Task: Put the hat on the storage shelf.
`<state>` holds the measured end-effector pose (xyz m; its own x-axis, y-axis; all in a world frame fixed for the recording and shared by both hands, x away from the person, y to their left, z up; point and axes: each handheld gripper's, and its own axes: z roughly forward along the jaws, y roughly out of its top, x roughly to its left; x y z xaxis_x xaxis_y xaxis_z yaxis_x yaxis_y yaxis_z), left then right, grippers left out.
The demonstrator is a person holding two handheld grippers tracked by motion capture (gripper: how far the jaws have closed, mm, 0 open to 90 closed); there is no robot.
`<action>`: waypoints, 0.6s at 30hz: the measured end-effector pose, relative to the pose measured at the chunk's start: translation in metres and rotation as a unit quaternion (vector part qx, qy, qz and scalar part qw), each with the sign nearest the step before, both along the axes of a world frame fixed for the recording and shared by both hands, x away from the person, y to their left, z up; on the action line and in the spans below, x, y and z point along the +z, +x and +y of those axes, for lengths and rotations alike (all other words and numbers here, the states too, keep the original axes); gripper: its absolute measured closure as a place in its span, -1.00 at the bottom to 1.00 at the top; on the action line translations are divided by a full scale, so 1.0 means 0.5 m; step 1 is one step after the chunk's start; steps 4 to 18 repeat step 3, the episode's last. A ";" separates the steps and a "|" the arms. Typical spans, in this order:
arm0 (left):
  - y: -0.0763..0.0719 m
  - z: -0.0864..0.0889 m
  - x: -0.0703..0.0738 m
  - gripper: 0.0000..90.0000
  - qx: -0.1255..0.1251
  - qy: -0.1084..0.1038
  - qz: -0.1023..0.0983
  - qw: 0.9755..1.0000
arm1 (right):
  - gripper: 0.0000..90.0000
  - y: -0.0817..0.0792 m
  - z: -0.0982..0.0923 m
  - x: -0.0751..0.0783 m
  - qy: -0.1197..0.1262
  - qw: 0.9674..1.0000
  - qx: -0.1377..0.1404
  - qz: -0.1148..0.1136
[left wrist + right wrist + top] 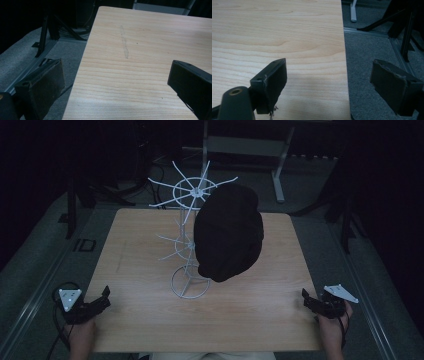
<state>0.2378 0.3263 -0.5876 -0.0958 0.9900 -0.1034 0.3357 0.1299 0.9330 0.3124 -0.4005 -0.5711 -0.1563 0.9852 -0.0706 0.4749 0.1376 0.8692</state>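
Wooden table, both grippers — left gripper, right gripper — agape at corners

A black hat is hanging on an upright white wire rack, which is standing at the centre of the worktop.

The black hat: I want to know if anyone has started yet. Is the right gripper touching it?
Apart. The high view shows the right gripper at the table's near right corner, with bare wood between it and the black hat on the white wire rack.
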 end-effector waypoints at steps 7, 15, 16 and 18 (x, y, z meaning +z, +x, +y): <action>-0.001 0.000 0.000 -0.97 0.000 0.000 -0.002 1.000 | -0.69 0.002 -0.002 -0.001 0.004 1.000 -0.002 0.003; -0.001 0.000 0.000 -0.97 0.000 0.000 -0.002 1.000 | -0.69 0.002 -0.002 -0.001 0.004 1.000 -0.002 0.003; -0.001 0.000 0.000 -0.97 0.000 0.000 -0.002 1.000 | -0.69 0.002 -0.002 -0.001 0.004 1.000 -0.002 0.003; -0.001 0.000 0.000 -0.97 0.000 0.000 -0.002 1.000 | -0.69 0.002 -0.002 -0.001 0.004 1.000 -0.002 0.003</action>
